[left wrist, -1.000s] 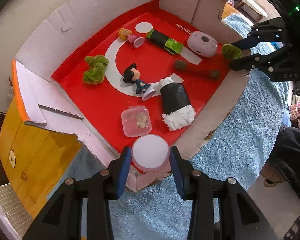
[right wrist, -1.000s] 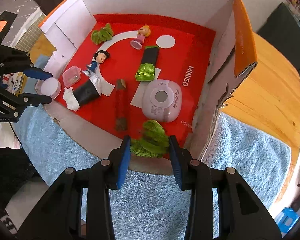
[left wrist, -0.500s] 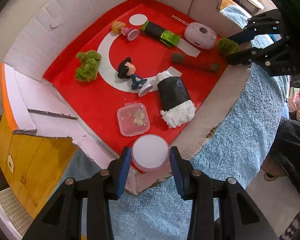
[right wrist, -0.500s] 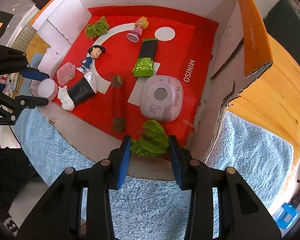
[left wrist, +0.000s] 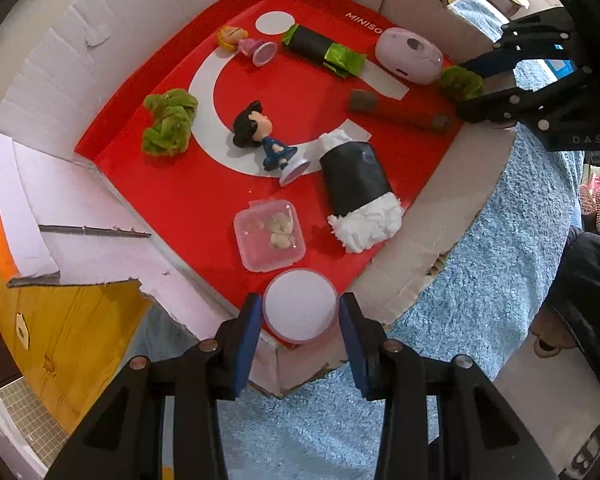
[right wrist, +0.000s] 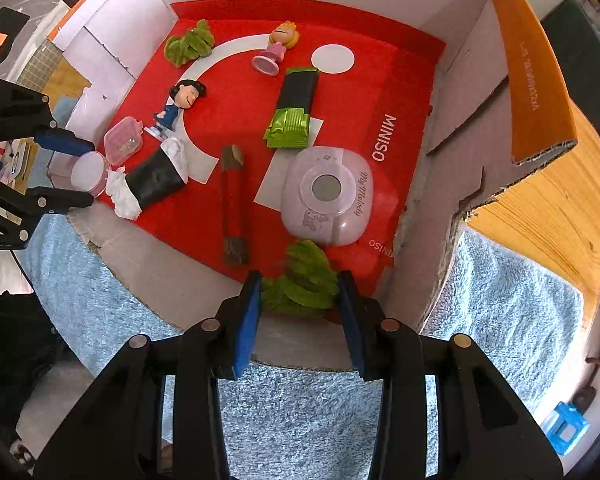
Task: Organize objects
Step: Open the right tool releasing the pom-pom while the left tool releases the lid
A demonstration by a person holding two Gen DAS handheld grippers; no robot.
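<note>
My left gripper (left wrist: 300, 316) is shut on a round pink jar with a white lid (left wrist: 300, 310), held over the near corner of the red-floored cardboard box (left wrist: 204, 208). My right gripper (right wrist: 299, 300) is shut on a green leafy toy (right wrist: 306, 280), held over the box's near edge beside the lilac camera-shaped device (right wrist: 328, 196). In the left wrist view the right gripper (left wrist: 480, 80) shows with the green toy (left wrist: 460, 82). In the right wrist view the left gripper (right wrist: 70, 172) holds the jar (right wrist: 88, 170).
In the box lie a second green leafy toy (left wrist: 168, 128), a dark-haired figurine (left wrist: 264, 140), a blonde figurine (left wrist: 244, 42), a clear square container (left wrist: 270, 234), a black-and-white roll (left wrist: 358, 192), a brown stick (left wrist: 396, 116) and a black-green packet (left wrist: 324, 50). Blue carpet (left wrist: 500, 260) surrounds the box.
Both grippers have moved a little further in over the box with their objects still held. The box contents have not moved.
</note>
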